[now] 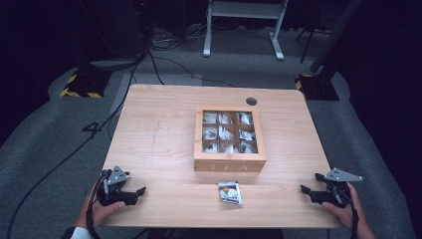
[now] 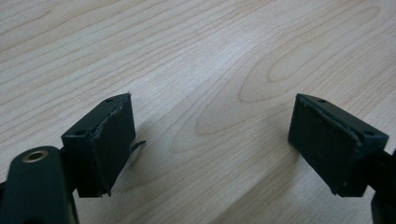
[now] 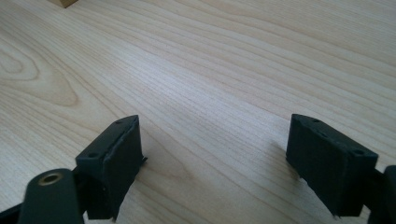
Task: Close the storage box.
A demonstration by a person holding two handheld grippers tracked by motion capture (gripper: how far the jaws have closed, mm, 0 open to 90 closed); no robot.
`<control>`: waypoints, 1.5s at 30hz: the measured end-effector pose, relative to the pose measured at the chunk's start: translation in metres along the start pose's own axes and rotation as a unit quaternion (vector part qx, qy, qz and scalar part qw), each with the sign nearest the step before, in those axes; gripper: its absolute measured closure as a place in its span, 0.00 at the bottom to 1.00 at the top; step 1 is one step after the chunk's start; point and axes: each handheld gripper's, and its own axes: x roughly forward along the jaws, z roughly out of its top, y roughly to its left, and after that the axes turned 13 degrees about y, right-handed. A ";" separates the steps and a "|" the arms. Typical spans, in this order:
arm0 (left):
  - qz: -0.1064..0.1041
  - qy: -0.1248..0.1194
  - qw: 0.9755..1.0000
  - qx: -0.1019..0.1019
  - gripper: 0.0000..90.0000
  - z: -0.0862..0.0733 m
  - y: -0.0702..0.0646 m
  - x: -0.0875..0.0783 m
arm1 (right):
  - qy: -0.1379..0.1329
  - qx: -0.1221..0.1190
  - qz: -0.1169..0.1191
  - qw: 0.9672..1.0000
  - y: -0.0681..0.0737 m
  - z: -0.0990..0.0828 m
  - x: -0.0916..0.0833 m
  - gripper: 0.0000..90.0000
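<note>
A wooden tea box marked TEA sits closed at the table's middle, its windowed lid showing several compartments with white packets. One tea packet lies flat on the table just in front of the box. My left gripper rests low over the table's front left corner, open, with bare wood between its jaws. My right gripper sits at the front right edge, open, with nothing between its jaws. A corner of the tea box shows at the top of the right gripper view.
The light wooden table has a round cable hole at the back right. Cables trail over the grey floor at the left. A white desk frame and dark stands rise behind the table.
</note>
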 end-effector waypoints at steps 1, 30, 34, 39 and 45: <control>0.000 0.000 1.000 0.000 0.17 0.000 0.000 0.000 | 0.000 0.000 0.000 1.000 0.000 0.000 0.000 0.20; 0.000 0.000 1.000 -0.002 0.17 -0.001 0.000 0.000 | -0.001 0.011 -0.006 1.000 -0.001 0.000 0.000 0.20; 0.001 0.000 1.000 -0.002 0.17 -0.001 0.000 0.000 | -0.001 0.011 -0.006 1.000 -0.001 0.000 0.000 0.20; 0.001 0.000 1.000 -0.002 0.17 -0.001 0.000 0.000 | -0.001 0.011 -0.007 1.000 -0.001 0.000 0.000 0.20; 0.000 0.000 1.000 -0.002 0.17 -0.001 0.000 0.000 | -0.001 0.012 -0.007 1.000 -0.001 0.000 0.000 0.20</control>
